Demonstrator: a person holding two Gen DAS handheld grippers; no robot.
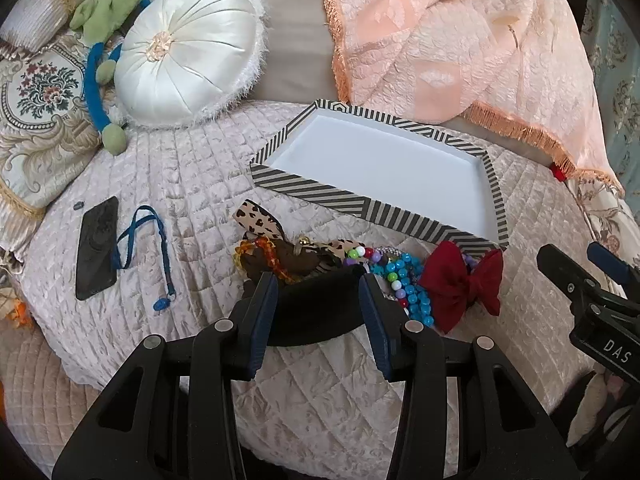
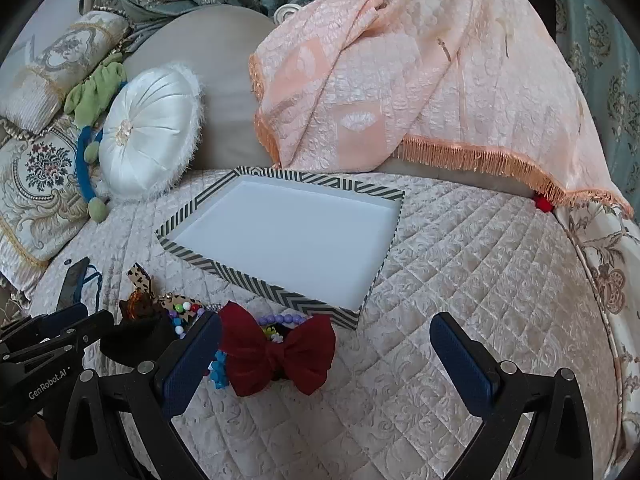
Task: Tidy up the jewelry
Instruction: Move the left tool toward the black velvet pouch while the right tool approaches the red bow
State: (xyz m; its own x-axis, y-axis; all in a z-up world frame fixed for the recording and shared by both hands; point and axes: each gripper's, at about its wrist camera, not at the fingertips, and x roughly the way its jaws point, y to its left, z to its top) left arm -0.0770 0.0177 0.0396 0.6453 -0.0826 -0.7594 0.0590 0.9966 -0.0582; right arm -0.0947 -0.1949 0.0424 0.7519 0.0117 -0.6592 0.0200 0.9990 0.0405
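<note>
Grippers work a jewelry pile beside a striped tray (image 1: 400, 206).
Left gripper (image 1: 319, 294) clamps a black pouch (image 1: 320, 312); right gripper (image 2: 326, 344) gapes wide, holding nothing.

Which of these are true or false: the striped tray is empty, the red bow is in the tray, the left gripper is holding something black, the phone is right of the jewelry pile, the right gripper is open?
1. The striped tray is empty. True.
2. The red bow lies in the tray. False: it lies on the quilt in front of it.
3. The left gripper grips a black item. True.
4. The phone lies right of the jewelry pile. False: it lies left.
5. The right gripper is open. True.
</note>
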